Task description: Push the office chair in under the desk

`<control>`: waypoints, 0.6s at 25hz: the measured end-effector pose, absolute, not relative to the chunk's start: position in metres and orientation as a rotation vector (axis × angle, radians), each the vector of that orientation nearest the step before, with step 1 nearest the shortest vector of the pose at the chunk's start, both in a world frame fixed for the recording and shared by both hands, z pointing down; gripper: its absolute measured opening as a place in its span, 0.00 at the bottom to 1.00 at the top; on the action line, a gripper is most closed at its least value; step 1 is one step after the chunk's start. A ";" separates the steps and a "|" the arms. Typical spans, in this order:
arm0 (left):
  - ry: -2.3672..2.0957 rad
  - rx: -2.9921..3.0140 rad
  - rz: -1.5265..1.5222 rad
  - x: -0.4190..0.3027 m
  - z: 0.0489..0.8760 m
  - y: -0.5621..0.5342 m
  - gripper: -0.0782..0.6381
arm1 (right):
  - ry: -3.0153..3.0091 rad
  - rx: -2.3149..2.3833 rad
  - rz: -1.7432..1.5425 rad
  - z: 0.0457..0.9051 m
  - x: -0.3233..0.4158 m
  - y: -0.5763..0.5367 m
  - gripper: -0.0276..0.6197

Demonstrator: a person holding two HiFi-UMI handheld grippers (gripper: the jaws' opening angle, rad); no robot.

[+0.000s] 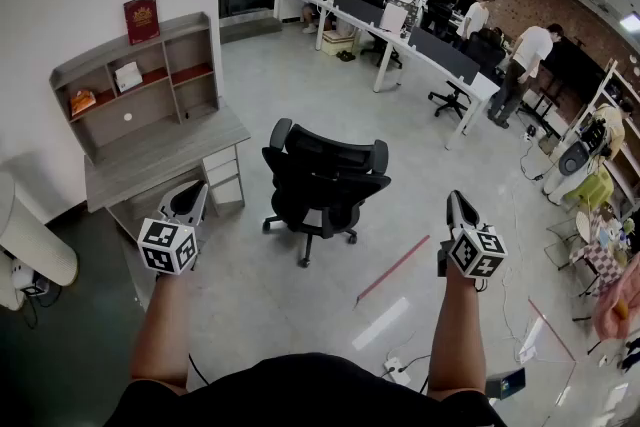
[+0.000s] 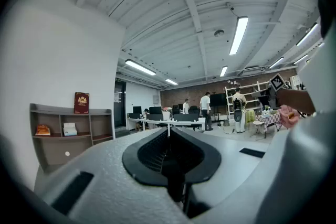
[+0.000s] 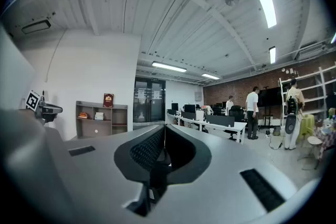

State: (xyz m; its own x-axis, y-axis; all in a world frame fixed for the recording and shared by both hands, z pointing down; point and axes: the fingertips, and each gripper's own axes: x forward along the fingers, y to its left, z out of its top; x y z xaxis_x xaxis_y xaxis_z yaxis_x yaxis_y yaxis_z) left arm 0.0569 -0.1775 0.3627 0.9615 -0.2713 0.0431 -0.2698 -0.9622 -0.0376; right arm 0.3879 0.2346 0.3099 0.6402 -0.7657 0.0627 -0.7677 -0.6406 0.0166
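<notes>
A black mesh office chair [image 1: 322, 180] stands on the open floor, to the right of a grey desk [image 1: 165, 150] with a shelf hutch against the white wall, and apart from it. My left gripper [image 1: 190, 195] is held up near the desk's front corner, left of the chair. On the chair's right my right gripper [image 1: 457, 203] is raised, short of touching it. Both point forward over the room, jaws shut with nothing between them, as the left gripper [image 2: 168, 131] and right gripper [image 3: 164, 131] show in their own views. The chair is hidden in both gripper views.
Long white desks [image 1: 400, 40] with monitors run along the back, with people [image 1: 525, 60] standing near them. Red tape lines [image 1: 392, 270] mark the floor. Cables and a power strip [image 1: 397, 373] lie near my feet. A white cylinder [image 1: 30, 240] sits at far left, and a cluttered rack [image 1: 600, 145] at right.
</notes>
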 end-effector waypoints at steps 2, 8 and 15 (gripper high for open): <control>0.396 -3.075 -0.092 0.070 0.362 -0.179 0.15 | -1.311 2.817 0.079 0.316 0.391 0.232 0.06; 0.369 -3.050 -0.151 0.096 0.370 -0.161 0.15 | -1.338 2.839 0.093 0.334 0.409 0.241 0.06; 0.395 -3.004 -0.189 0.134 0.361 -0.123 0.15 | -1.455 2.834 0.130 0.353 0.440 0.268 0.06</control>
